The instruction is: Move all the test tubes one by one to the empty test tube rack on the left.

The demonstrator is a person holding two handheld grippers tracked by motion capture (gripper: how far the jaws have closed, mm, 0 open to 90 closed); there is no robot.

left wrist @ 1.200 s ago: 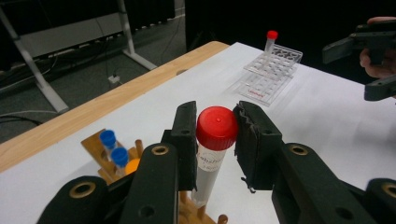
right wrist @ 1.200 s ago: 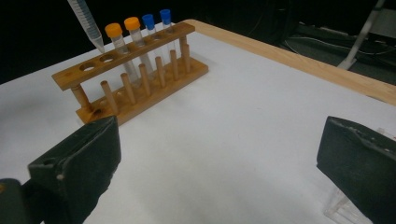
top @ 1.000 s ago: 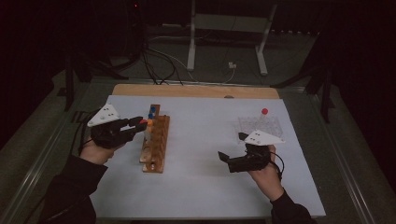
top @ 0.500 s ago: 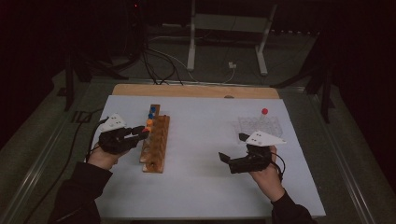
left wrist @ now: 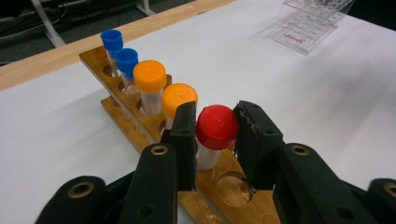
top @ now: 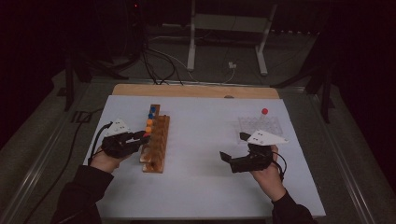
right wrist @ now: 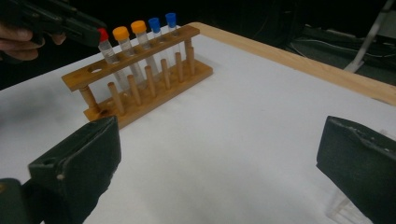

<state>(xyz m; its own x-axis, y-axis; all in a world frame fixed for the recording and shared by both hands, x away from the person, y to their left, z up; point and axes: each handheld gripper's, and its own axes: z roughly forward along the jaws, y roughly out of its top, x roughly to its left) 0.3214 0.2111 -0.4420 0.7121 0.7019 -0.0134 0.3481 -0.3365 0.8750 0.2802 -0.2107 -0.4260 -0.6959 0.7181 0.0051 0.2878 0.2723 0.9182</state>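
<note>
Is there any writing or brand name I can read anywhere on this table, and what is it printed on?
"Labmark" or close to it, in red on a white label on the front of the clear plastic rack; small and soft, so the spelling is uncertain.
The tube caps and the wooden rack carry no text that I can make out.

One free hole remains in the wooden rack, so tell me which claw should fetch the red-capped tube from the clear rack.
Right. The right claw is open, nearer the clear rack; the left claw flanks a red-capped tube.

Left gripper (top: 140, 137) jaws narrow and just easing apart, right gripper (top: 233, 151) jaws spread wide
</note>
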